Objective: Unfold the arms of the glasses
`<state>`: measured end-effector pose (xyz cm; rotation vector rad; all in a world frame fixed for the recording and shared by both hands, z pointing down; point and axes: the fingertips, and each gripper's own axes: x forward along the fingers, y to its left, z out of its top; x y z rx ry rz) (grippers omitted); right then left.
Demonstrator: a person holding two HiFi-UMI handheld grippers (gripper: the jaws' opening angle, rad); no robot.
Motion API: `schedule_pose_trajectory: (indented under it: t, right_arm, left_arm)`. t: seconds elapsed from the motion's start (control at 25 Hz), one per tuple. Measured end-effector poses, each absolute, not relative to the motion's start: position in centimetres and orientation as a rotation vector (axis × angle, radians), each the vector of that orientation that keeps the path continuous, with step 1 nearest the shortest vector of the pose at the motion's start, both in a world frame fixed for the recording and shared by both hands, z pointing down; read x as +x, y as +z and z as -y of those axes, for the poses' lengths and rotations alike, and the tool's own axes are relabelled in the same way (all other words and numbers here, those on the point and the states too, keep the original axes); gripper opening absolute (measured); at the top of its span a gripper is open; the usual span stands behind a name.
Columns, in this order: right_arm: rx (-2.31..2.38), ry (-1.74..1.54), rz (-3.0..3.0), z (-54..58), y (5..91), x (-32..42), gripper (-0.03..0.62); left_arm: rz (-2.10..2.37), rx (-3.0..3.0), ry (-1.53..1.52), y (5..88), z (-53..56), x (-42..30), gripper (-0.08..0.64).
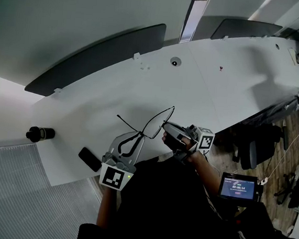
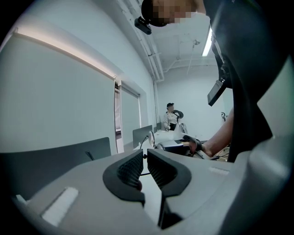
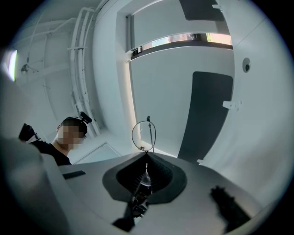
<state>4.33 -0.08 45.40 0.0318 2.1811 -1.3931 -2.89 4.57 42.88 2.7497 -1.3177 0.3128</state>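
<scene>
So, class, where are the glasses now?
Head view, lower centre: the glasses over the table's near edge, gripped by left gripper and right gripper.

Thin black wire-framed glasses (image 1: 158, 122), held aloft and tilted, one slim arm (image 1: 127, 123) sticking out leftward

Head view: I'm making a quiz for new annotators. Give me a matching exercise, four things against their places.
1 glasses
2 black cylinder
3 flat black device
4 timer screen

A at the table's left edge
B off the table, at lower right
C clamped by left gripper and right gripper
D on the table beside the left gripper

Pairs: 1-C, 2-A, 3-D, 4-B
</scene>
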Motion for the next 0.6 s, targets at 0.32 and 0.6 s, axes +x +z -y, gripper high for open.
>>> schedule_pose_trajectory:
  t: [0.32,0.6]
  right_arm:
    - [0.088,-1.422,-2.207,-1.3,45.7,3.6,0.011]
    - [0.089,-1.497,-2.200,-2.1,47.1,3.2,0.012]
  left_arm:
    - [1.452,2.741,0.448,42.2,-4.3,-5.7,0.034]
    - [1.482,2.677,0.487,42.9,-4.3,-6.5,0.049]
